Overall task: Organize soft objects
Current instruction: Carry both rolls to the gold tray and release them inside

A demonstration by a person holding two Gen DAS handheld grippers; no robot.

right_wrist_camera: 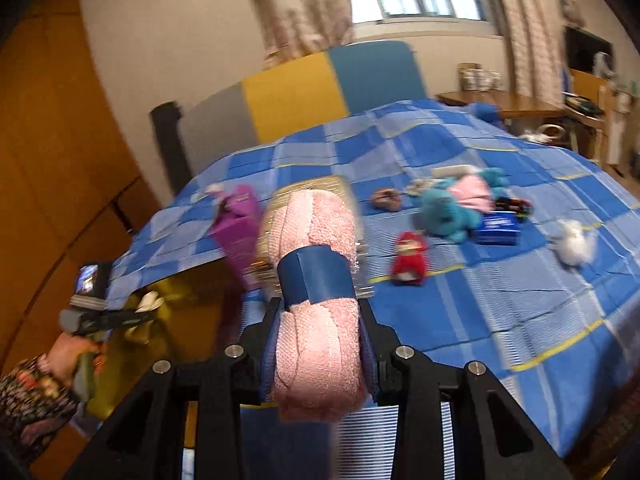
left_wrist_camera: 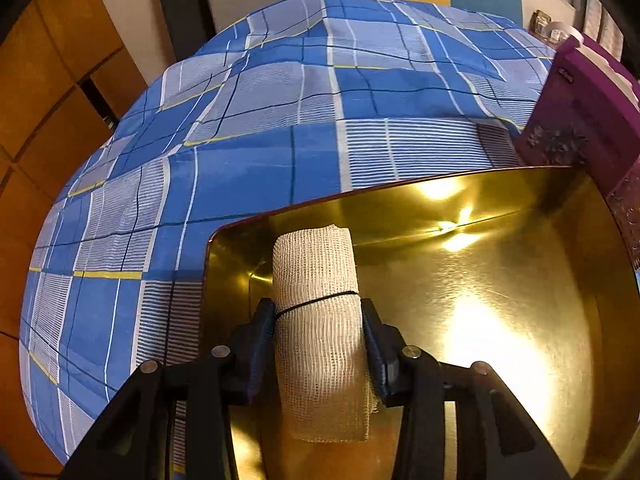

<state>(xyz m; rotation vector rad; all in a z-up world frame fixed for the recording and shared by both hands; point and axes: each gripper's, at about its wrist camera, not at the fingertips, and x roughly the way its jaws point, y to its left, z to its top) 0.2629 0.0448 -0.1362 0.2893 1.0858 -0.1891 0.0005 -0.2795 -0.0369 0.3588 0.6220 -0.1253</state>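
Left hand-held gripper (left_wrist_camera: 320, 312) pinching soft light gauze roll (left_wrist_camera: 320, 320) at mid-body over gold tray (left_wrist_camera: 500, 320); right hand-held gripper (right_wrist_camera: 320, 312) clamped on squashy pink yarn skein (right_wrist_camera: 316, 300) below paper band.

No writing is legible: the small mark on the purple box (left_wrist_camera: 576, 112) and the print on the blue box (right_wrist_camera: 497, 229) are too blurred to read.

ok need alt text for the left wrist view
The left gripper holds a white gauze roll, bound by a thin black band, over a shiny gold tray. The tray sits on a bed with a blue checked cover, and a purple box stands at the tray's far right corner.
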